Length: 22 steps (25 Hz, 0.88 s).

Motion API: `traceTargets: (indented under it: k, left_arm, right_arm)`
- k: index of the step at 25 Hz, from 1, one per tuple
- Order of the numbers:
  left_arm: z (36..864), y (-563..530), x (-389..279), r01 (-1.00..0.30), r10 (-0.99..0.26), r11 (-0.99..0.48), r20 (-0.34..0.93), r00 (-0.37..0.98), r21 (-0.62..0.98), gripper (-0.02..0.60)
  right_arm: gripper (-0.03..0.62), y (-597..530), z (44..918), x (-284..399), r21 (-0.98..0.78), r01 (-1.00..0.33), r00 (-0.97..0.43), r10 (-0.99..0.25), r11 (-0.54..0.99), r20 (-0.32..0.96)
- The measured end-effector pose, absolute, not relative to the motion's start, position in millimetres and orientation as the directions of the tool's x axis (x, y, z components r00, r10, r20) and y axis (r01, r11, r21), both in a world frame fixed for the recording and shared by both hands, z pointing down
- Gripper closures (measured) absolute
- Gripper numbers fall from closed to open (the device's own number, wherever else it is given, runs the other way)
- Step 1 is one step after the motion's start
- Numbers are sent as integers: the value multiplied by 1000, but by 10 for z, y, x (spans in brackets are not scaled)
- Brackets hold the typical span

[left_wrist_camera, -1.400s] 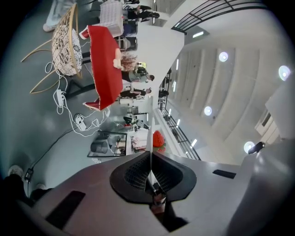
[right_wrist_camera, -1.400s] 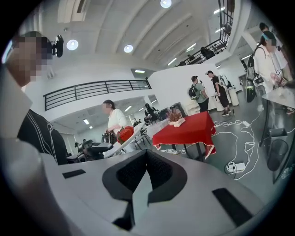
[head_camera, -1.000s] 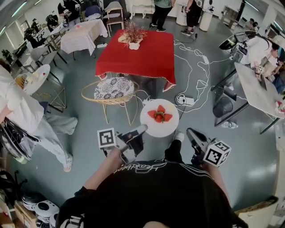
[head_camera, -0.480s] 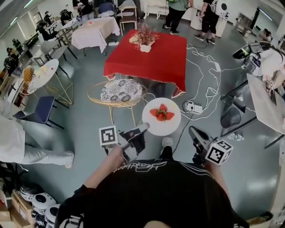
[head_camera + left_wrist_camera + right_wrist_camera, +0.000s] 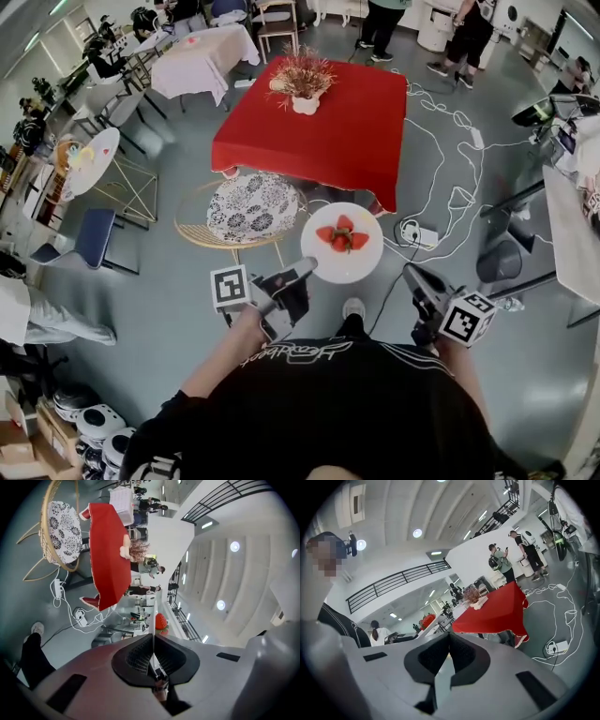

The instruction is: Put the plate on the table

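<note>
A white plate [image 5: 324, 263] with red strawberries [image 5: 341, 234] on it is held level above the floor, in front of me. My left gripper [image 5: 307, 269] is shut on the plate's near left rim. In the left gripper view the plate [image 5: 153, 637] shows as a thin white edge between the pads, with a strawberry [image 5: 161, 620] beyond. My right gripper [image 5: 410, 273] hangs to the right of the plate, apart from it, shut on nothing. The table with the red cloth [image 5: 323, 122] stands ahead and also shows in both gripper views [image 5: 105, 555] [image 5: 497, 611].
A white vase of dried plants [image 5: 302, 82] sits at the red table's far side. A wicker chair with a patterned cushion [image 5: 248, 208] stands between me and the table, on the left. White cables and a power strip [image 5: 419, 234] lie on the floor to the right.
The red table and wicker chair have come closer and shifted right in the head view. The plate stays in the left gripper. The person in white at left has slid out of view.
</note>
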<state>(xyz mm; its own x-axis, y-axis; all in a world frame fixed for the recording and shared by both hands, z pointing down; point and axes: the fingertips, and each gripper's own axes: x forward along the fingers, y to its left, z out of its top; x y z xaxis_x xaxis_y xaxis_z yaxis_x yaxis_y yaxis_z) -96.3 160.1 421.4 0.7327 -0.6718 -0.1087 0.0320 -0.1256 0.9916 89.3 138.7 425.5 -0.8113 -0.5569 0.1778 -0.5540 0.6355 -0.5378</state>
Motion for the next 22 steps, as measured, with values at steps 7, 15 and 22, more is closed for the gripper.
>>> traceTargets:
  k: [7, 15, 22]
  left_arm:
    - [4263, 290, -569, 25, -679, -101, -87, 729, 995, 565]
    - [4062, -609, -305, 17, -692, -123, -98, 715, 992, 565]
    - [4111, -777, -492, -2, -734, -109, -79, 674, 994, 565]
  right_arm:
    - [586, 129, 4359, 1292, -562, -562, -806, -555, 607, 206]
    - [586, -932, 4180, 1335, -547, -512, -843, -510, 663, 172]
    - [586, -1127, 4252, 1328, -566, -498, -850, -499, 657, 170]
